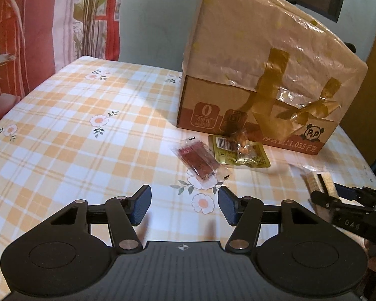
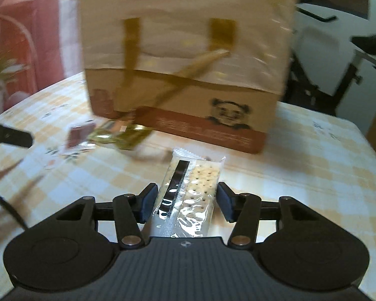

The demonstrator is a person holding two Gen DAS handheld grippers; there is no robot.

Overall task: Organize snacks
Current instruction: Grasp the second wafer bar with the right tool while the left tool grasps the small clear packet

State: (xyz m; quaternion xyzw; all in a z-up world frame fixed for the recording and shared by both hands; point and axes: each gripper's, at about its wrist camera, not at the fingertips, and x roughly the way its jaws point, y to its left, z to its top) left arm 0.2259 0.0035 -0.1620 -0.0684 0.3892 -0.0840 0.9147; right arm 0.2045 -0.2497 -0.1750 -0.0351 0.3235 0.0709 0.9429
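We count one cardboard box [image 1: 258, 105] on the table, with a single pale bag [image 1: 270, 37] pulled over its top; the bag shows two gold handle straps [image 2: 131, 47]. In front of the box lie three loose snack items: one red sachet [image 1: 196, 161], one green packet [image 1: 223, 150], and one clear-wrapped sweet [image 1: 243, 143] resting on that packet. A fourth snack, one cracker pack [image 2: 188, 190], sits apart from them. We see one checked tablecloth [image 1: 75, 130]. Two grippers appear: the left gripper [image 1: 185, 205] and the right gripper [image 2: 185, 200].
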